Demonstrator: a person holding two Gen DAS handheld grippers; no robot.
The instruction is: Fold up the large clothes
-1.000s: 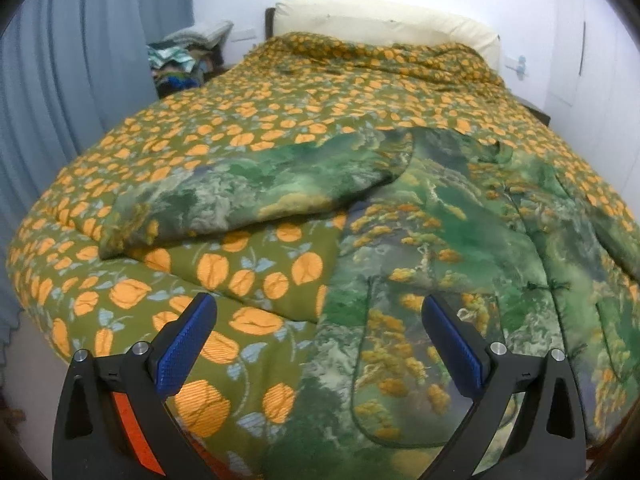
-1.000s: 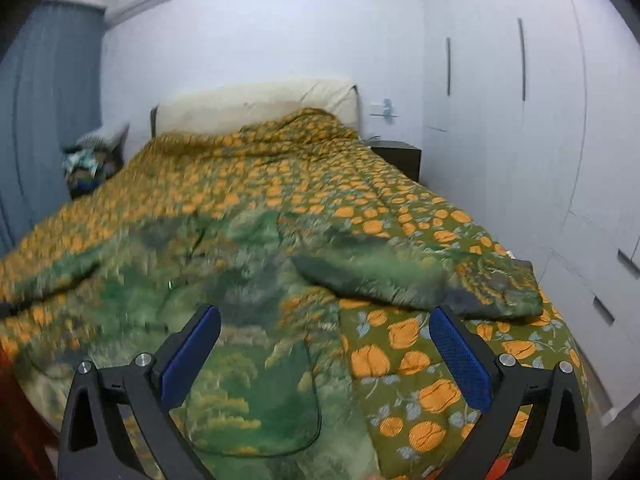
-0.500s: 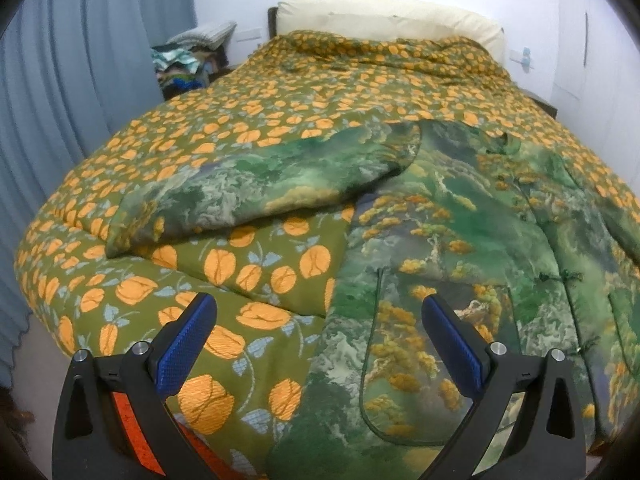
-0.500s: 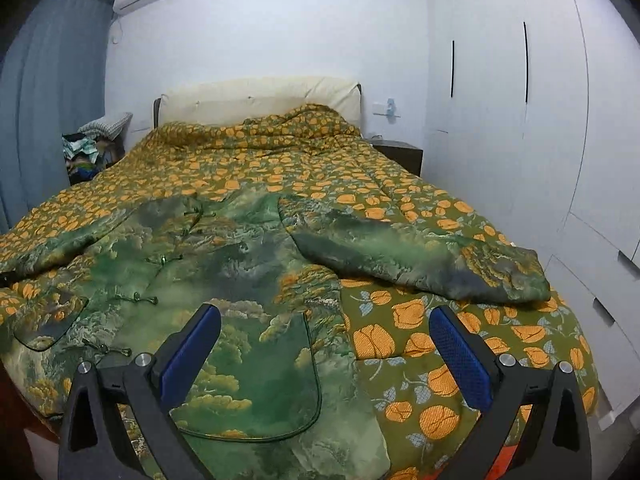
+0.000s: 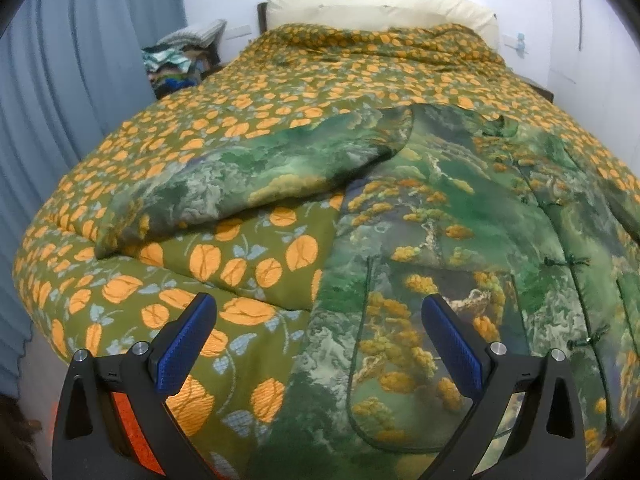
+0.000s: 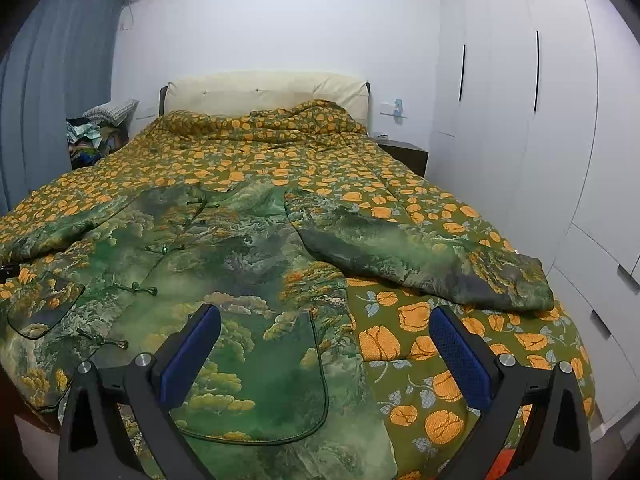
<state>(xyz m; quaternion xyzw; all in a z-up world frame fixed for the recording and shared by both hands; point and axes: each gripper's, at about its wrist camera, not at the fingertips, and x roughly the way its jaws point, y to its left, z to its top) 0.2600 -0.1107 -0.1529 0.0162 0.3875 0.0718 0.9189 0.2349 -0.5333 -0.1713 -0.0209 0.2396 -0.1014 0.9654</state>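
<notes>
The green padded jacket (image 5: 440, 216) lies flat, front up, filling the lower right of the left view, on the bed's quilt (image 5: 248, 256). Likely soft, bulky and slippery; the sleeve cuff (image 6: 516, 280) offers a hold. The left tongs (image 5: 320, 344) and the right tongs (image 6: 326, 354) gape wide, empty.

Green jacket (image 5: 448, 216) spread on quilted bed (image 5: 248, 128)

No readable text, label or number anywhere.

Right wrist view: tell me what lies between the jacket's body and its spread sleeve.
In the right wrist view, a bare wedge of orange-flowered quilt lies between the jacket body and the sleeve; nothing else rests there.
</notes>
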